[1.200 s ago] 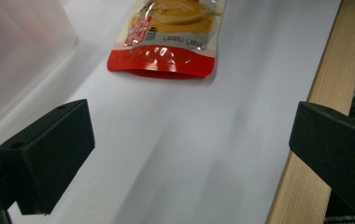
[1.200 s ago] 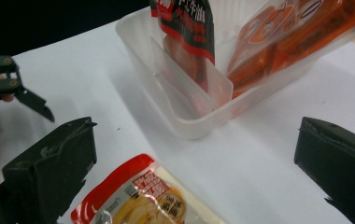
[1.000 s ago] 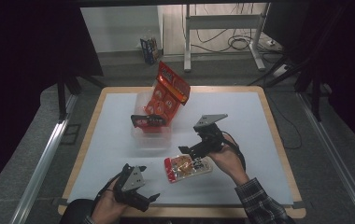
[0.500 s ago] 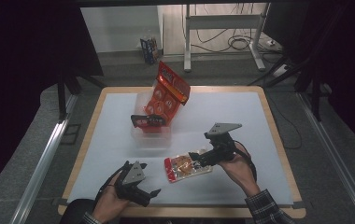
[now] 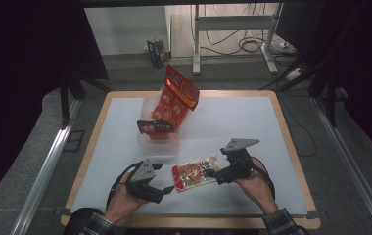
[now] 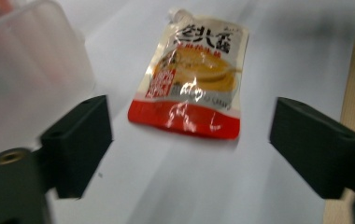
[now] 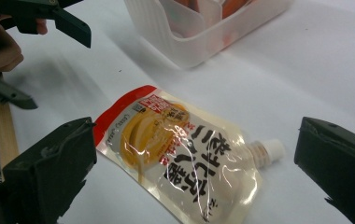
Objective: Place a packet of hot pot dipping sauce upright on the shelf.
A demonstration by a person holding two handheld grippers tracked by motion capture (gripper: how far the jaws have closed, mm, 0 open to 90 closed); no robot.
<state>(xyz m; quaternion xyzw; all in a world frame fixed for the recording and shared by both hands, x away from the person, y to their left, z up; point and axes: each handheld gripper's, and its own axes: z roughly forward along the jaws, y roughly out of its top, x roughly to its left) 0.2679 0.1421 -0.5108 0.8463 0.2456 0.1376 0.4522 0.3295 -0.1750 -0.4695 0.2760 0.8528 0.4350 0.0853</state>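
Observation:
A spouted food pouch (image 5: 193, 175) with a red bottom band and a yellow picture lies flat on the white table cover, between my two grippers. My left gripper (image 5: 163, 182) sits just left of it, jaws pointing at its red end. In the left gripper view the pouch (image 6: 194, 79) lies ahead of the open left gripper (image 6: 192, 144); the jaws have just been closing with nothing between them. My right gripper (image 5: 212, 172) is at the spout end, wide open. In the right gripper view the pouch (image 7: 180, 154) lies low between the jaws of the right gripper (image 7: 194, 172), untouched.
A clear plastic bin (image 5: 147, 142) behind the pouch holds red packets, with a large red bag (image 5: 176, 100) leaning out of it. The bin wall (image 6: 26, 70) is close on the left gripper's left. The wooden table edge (image 5: 194, 223) runs near my hands.
My right gripper has come down and toward the near right, from over the pouch to its spout end. The left gripper has edged toward the pouch. The pouch has not moved.

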